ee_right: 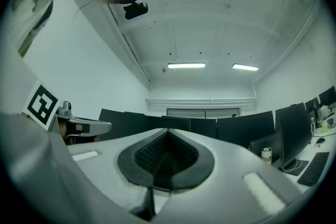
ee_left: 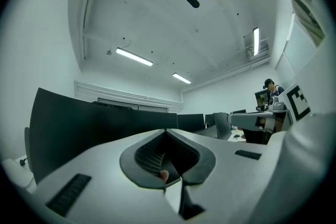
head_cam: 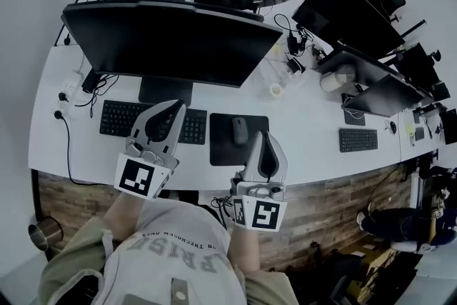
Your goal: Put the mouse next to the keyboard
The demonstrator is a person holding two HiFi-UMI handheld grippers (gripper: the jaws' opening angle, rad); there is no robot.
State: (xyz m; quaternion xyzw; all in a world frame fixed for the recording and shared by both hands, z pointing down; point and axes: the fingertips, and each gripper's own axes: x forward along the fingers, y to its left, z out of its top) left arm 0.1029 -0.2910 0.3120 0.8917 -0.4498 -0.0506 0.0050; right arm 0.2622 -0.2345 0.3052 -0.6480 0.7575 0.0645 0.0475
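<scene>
In the head view a dark mouse (head_cam: 239, 130) lies on a black mouse pad (head_cam: 223, 148) on the white desk, just right of a black keyboard (head_cam: 118, 118). My left gripper (head_cam: 175, 108) hovers over the keyboard's right half, jaws shut and empty. The right gripper (head_cam: 263, 135) sits at the pad's right edge, a little right of the mouse and apart from it, also shut with nothing in it. Both gripper views tilt upward to the ceiling and monitor tops; there the left gripper (ee_left: 167, 131) and the right gripper (ee_right: 168, 131) show closed jaws and neither mouse nor keyboard.
A wide monitor (head_cam: 164, 39) stands behind the keyboard, with more monitors beyond and to the right. A second keyboard (head_cam: 358, 140) lies at the right. A tape roll (head_cam: 276, 91), cables and a power strip (head_cam: 69, 89) sit on the desk. A metal cup (head_cam: 44, 231) is at the lower left.
</scene>
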